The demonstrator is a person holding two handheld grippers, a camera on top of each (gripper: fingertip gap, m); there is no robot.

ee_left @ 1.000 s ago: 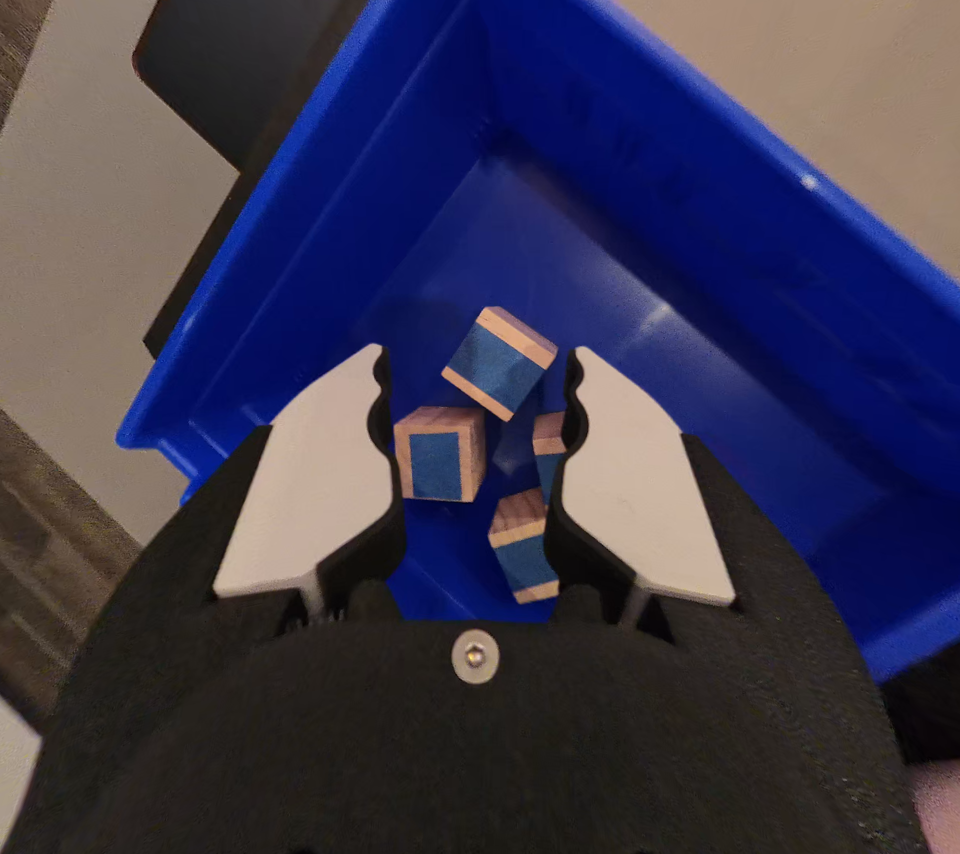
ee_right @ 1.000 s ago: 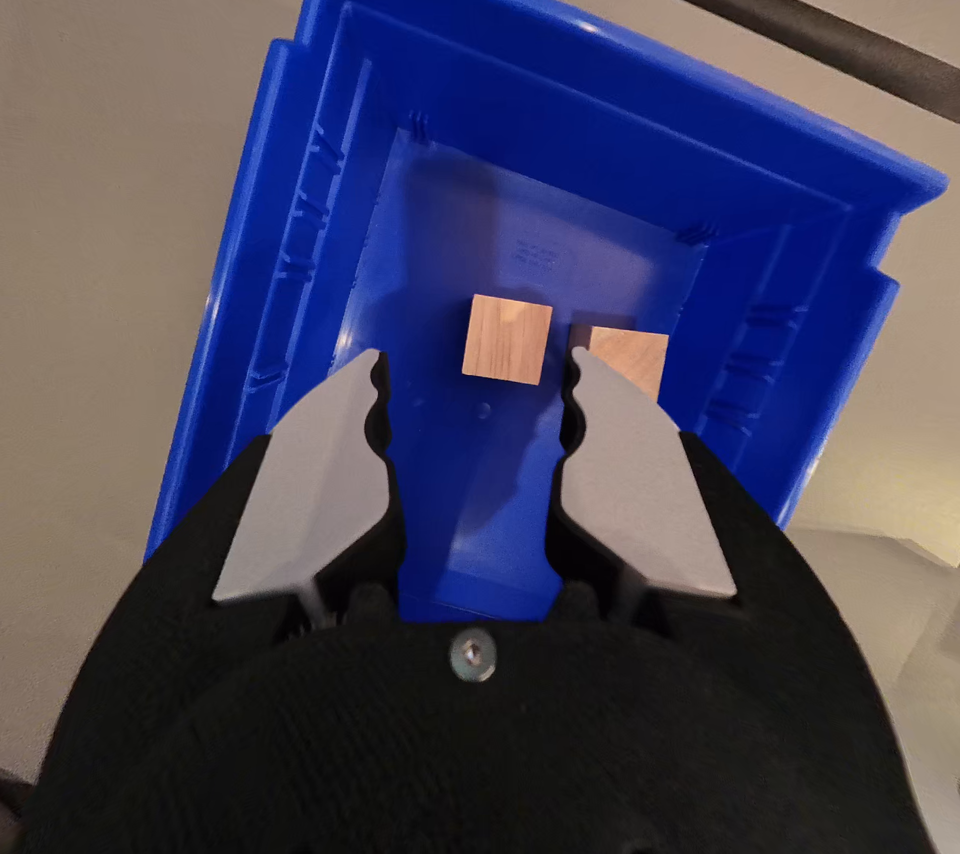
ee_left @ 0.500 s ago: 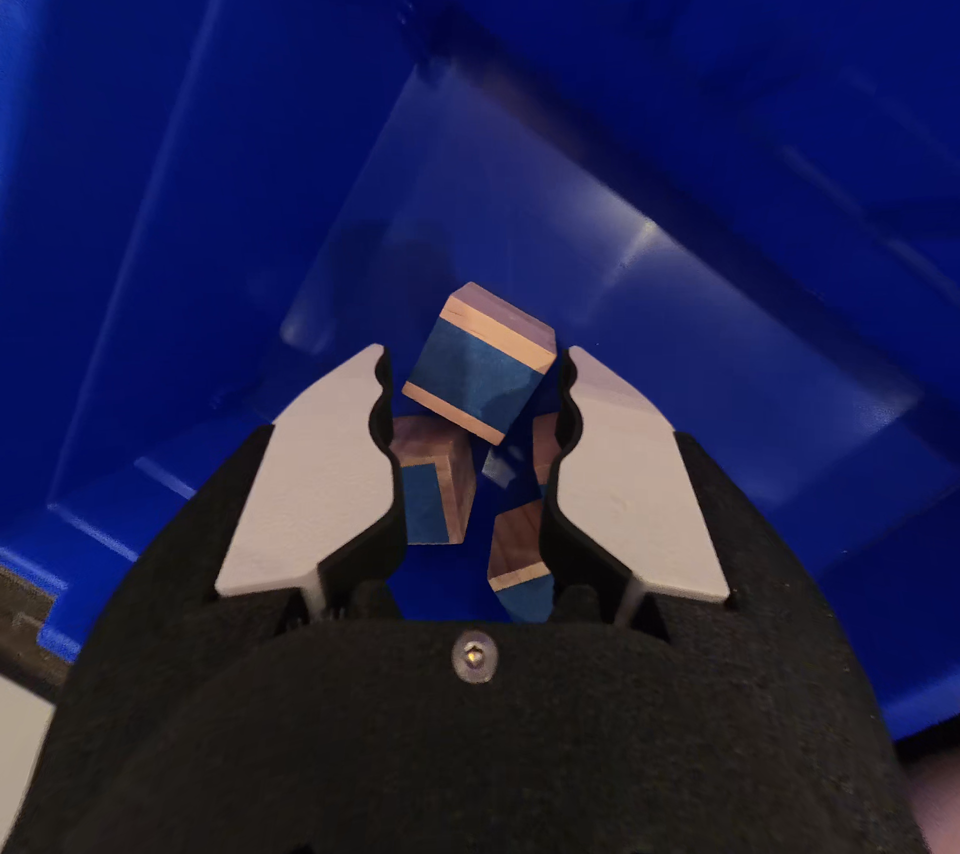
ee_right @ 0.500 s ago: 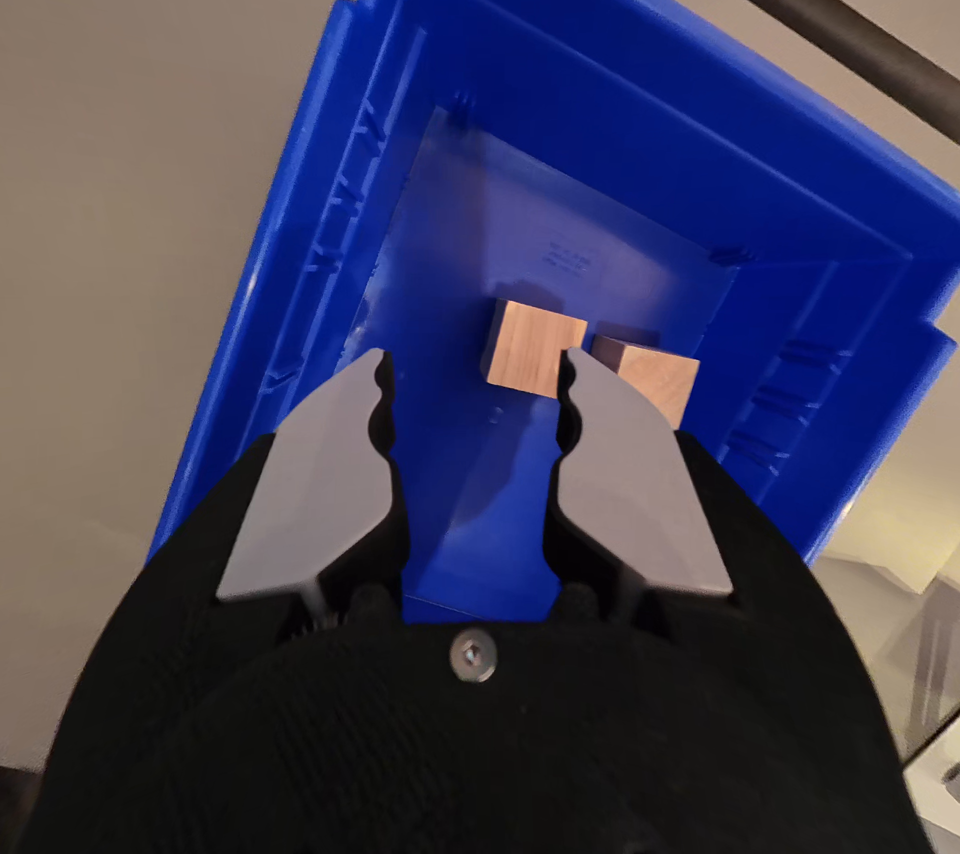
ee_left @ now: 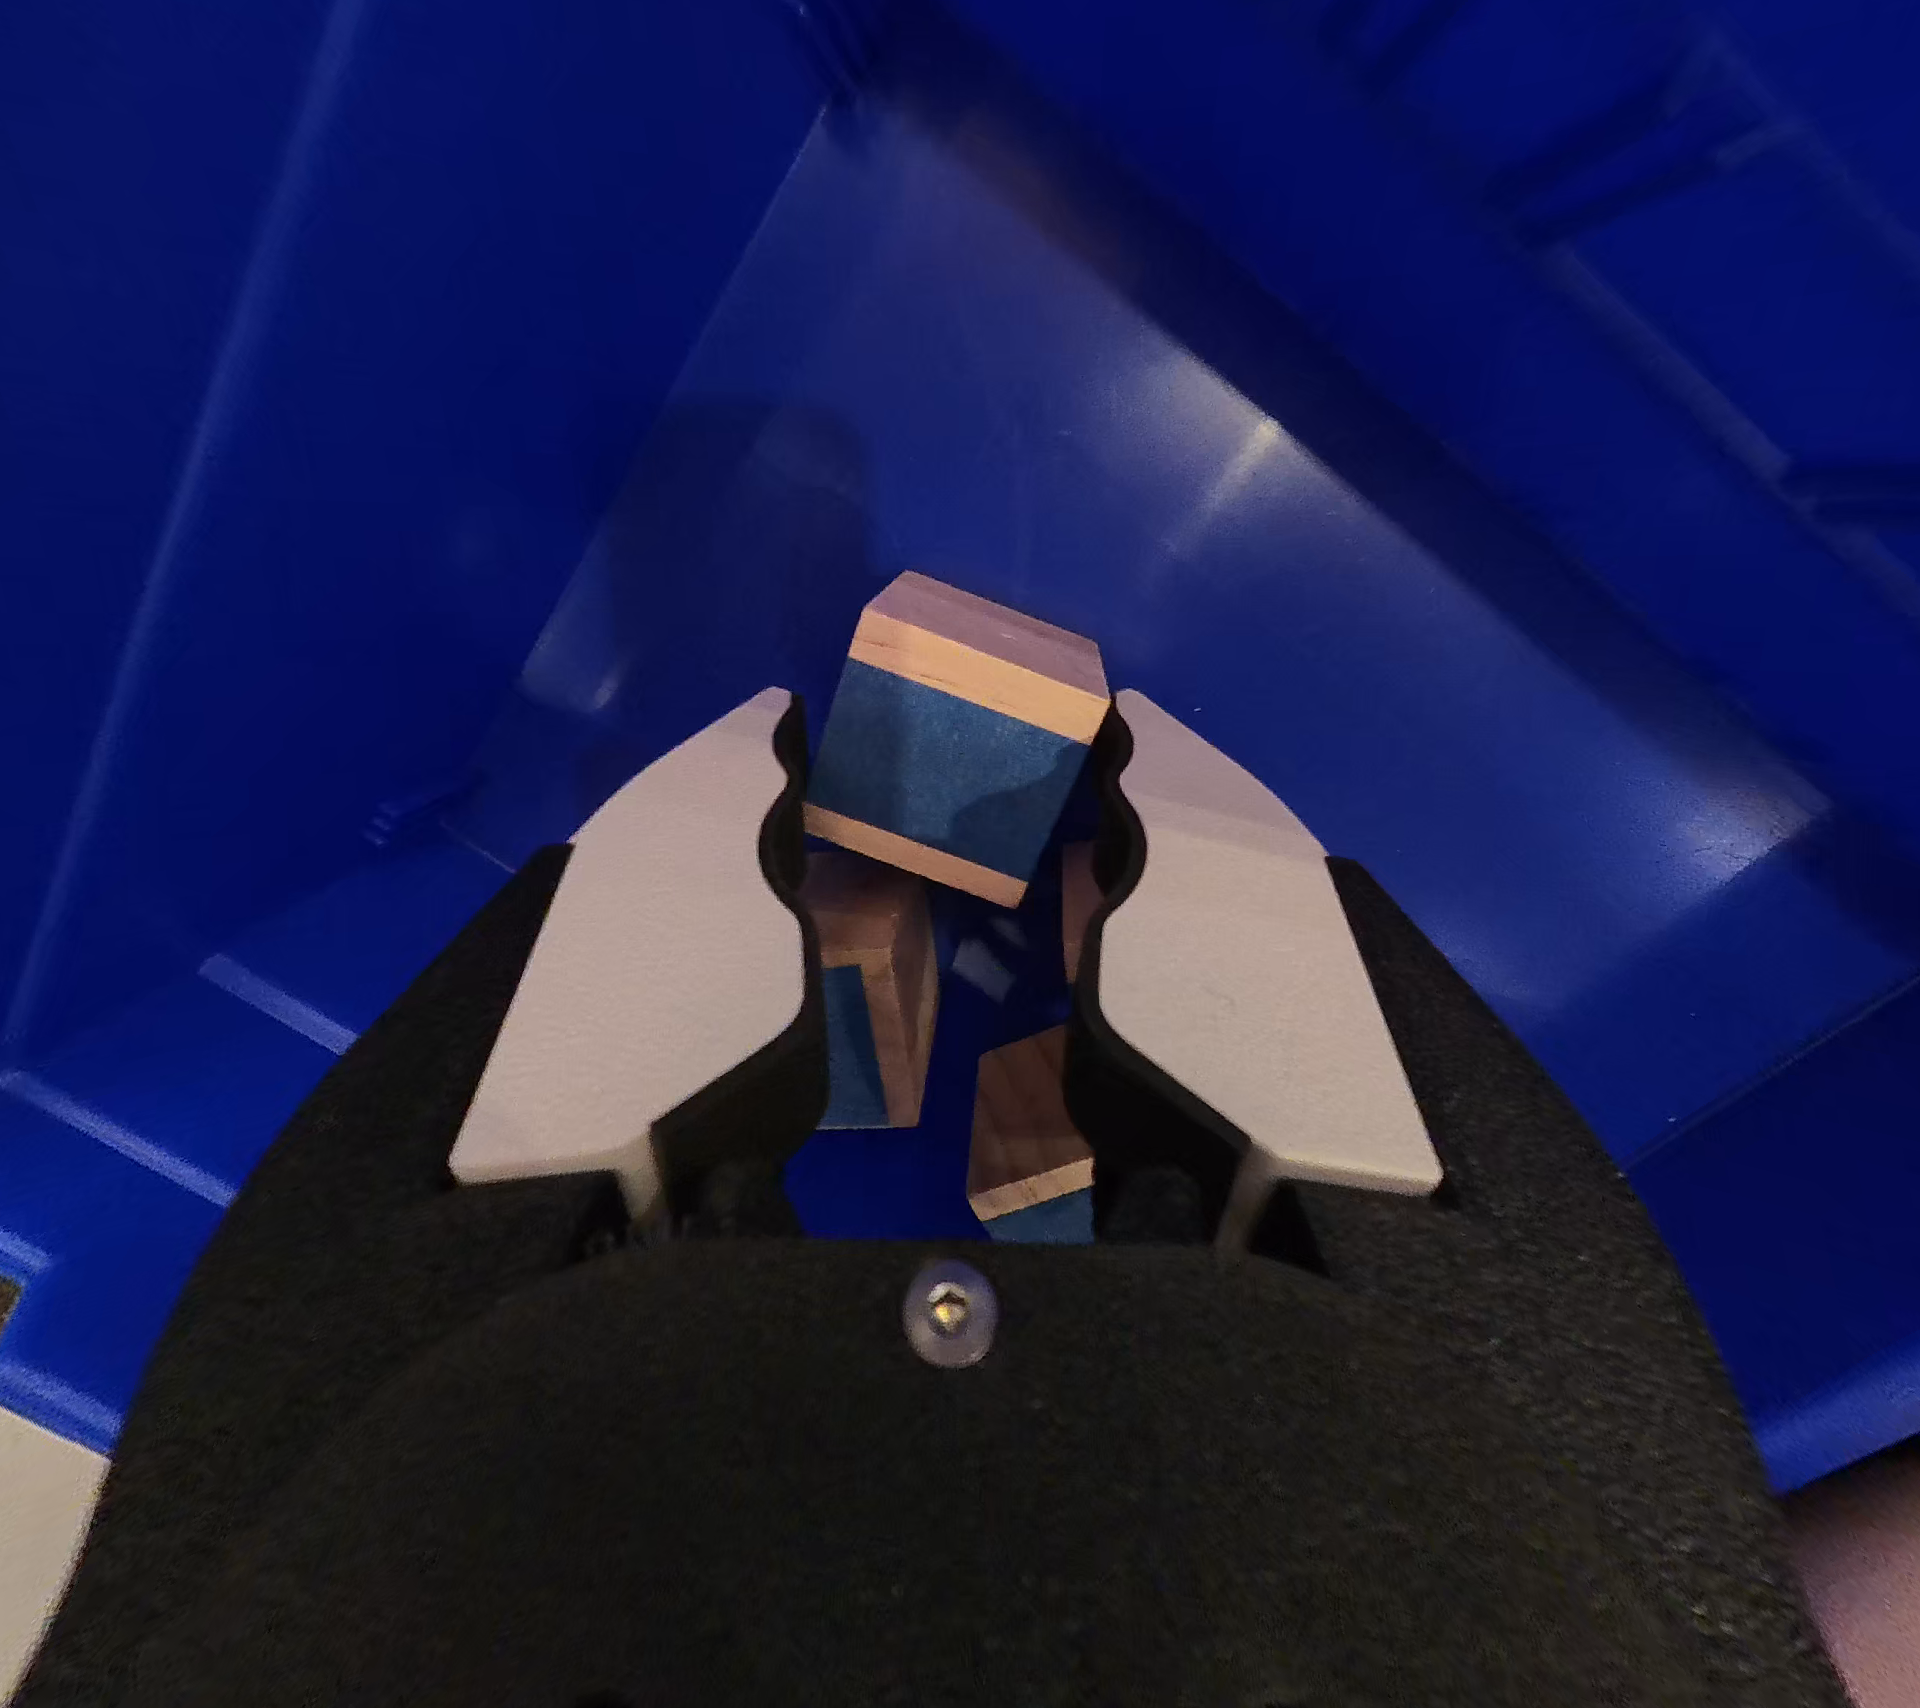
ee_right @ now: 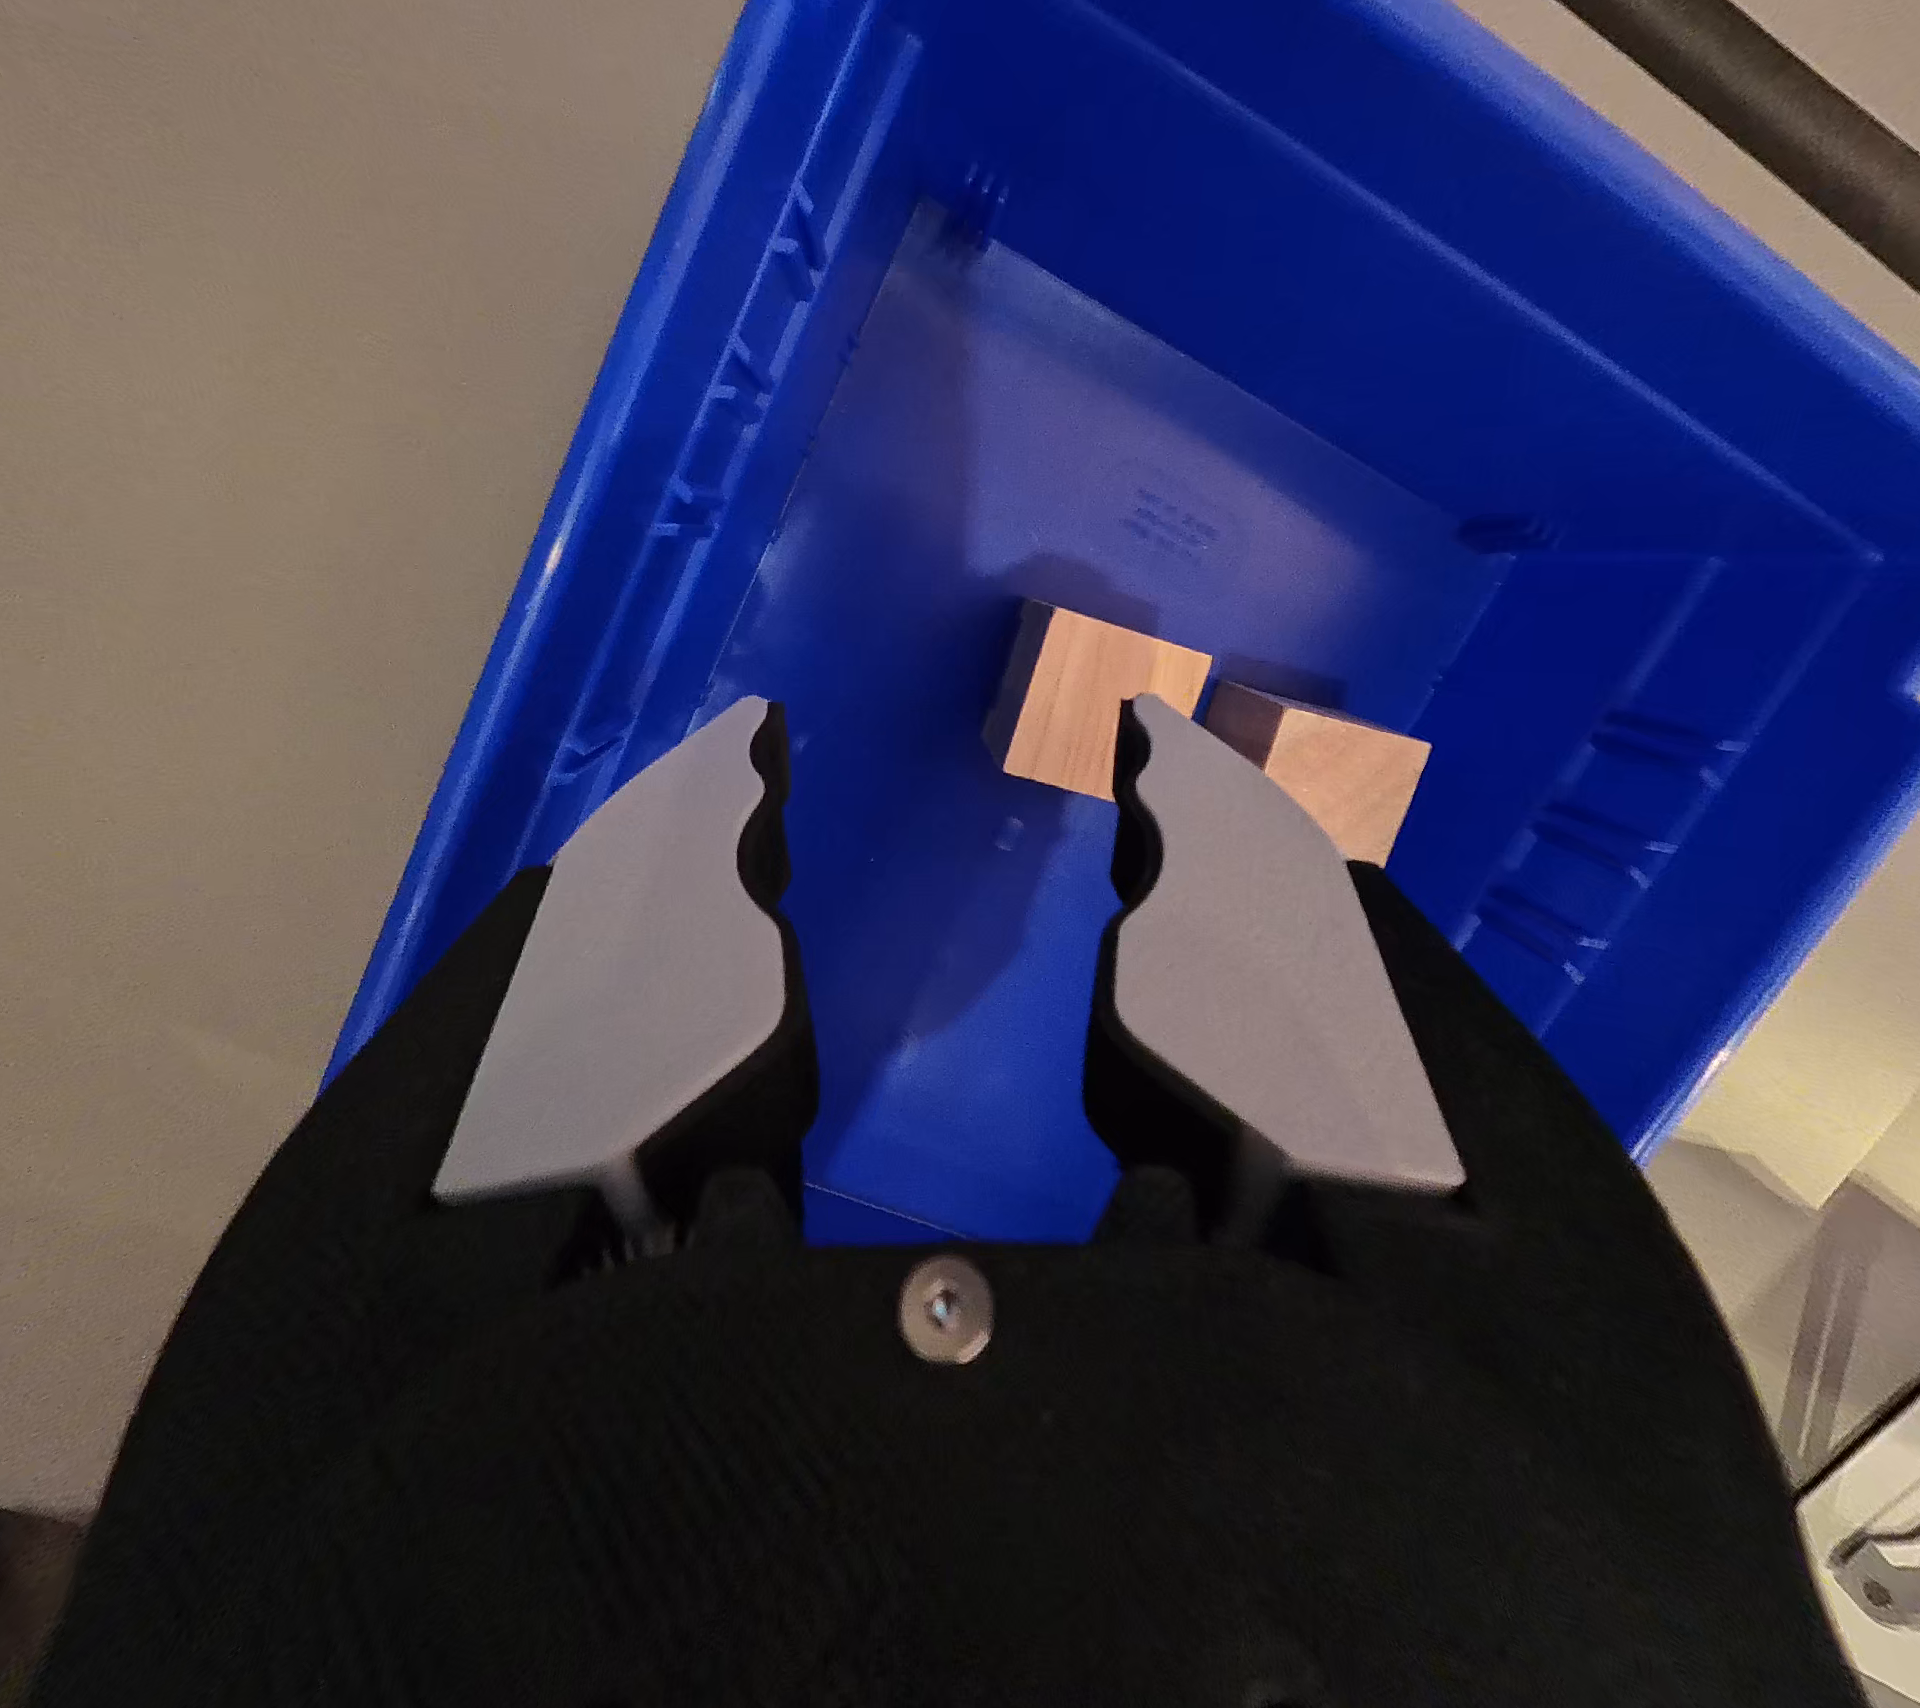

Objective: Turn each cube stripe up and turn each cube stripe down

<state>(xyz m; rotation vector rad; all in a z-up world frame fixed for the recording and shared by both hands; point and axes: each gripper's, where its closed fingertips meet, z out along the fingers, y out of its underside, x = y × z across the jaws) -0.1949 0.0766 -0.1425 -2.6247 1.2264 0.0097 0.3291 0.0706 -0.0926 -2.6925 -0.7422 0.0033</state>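
Observation:
In the left wrist view my left gripper (ee_left: 953, 702) is deep inside a blue bin (ee_left: 1351, 308). Its open jaws closely flank a tilted wooden cube with a blue stripe (ee_left: 935, 765), whose corners are at or near the pads. Two more striped cubes (ee_left: 873, 1004) (ee_left: 1029, 1108) lie lower between the fingers, and part of another is hidden behind the right finger. In the right wrist view my right gripper (ee_right: 951, 708) is open and empty above a second blue bin (ee_right: 1351, 100). That bin holds two cubes with plain wood faces up (ee_right: 1070, 713) (ee_right: 1340, 775), just right of the jaws.
Both bins stand on a beige tabletop (ee_right: 312, 308). A dark bar (ee_right: 1662, 17) runs past the far side of the right bin. The left bin's high walls (ee_left: 416, 411) surround the left gripper closely. Its floor beyond the cubes is bare.
My left gripper has come down into the bin until the tilted striped cube sits between its fingertips, and the jaws have narrowed slightly. My right gripper has drifted left, still open.

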